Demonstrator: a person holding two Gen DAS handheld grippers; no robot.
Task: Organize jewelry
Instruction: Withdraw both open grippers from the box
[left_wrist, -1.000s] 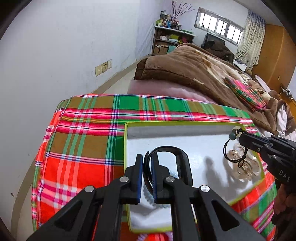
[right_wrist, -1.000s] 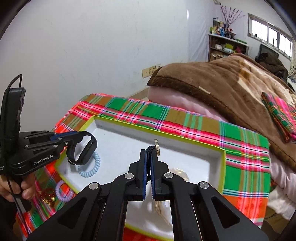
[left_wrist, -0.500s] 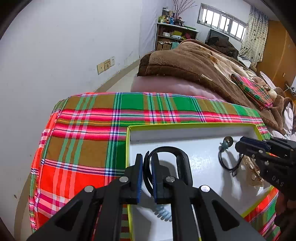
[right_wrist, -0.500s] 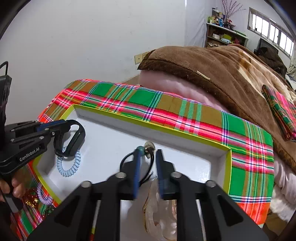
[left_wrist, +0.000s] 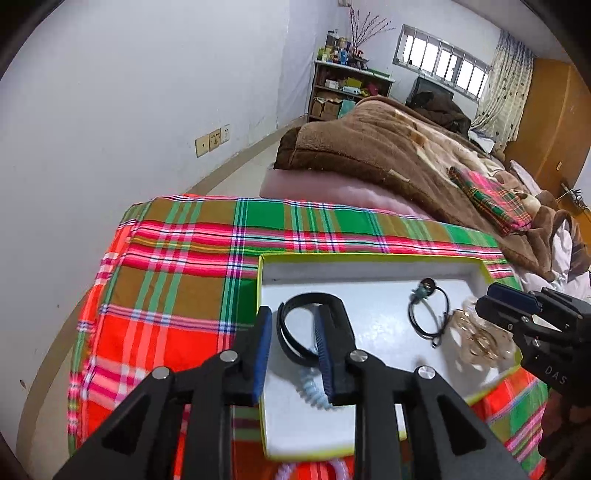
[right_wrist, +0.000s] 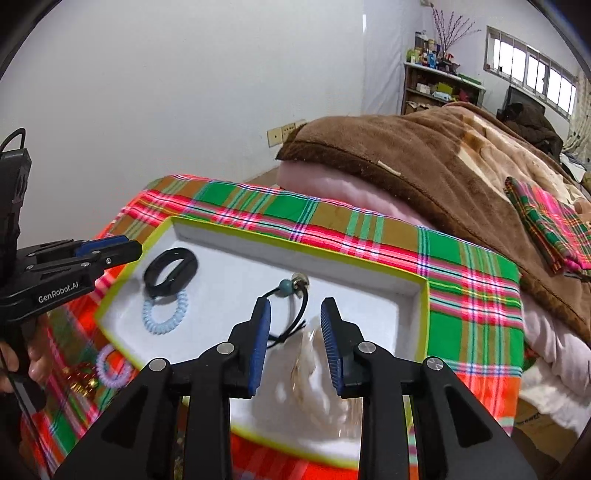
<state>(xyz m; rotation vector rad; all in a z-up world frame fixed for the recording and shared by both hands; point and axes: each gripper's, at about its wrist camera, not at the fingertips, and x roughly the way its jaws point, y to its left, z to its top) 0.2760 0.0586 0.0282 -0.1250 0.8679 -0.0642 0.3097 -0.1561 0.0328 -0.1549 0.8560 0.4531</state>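
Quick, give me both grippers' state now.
Left gripper: open, holding nothing; black band lies in the tray.
Right gripper: open, holding nothing.

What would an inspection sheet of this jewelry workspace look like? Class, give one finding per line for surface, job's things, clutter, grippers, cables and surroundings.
Surface: plaid cloth under a white tray with a yellow-green rim.
Job's things: in the tray, a black band partly on a pale blue coil tie, a black cord with a teal bead, and a clear packet of gold pieces.
Clutter: a lilac coil tie and gold trinkets on the cloth, outside the tray.
Grippers: left gripper open above the band; right gripper open above the cord.
Cables: black lead atop the left gripper.
Surroundings: brown blanket, shelf, windows.
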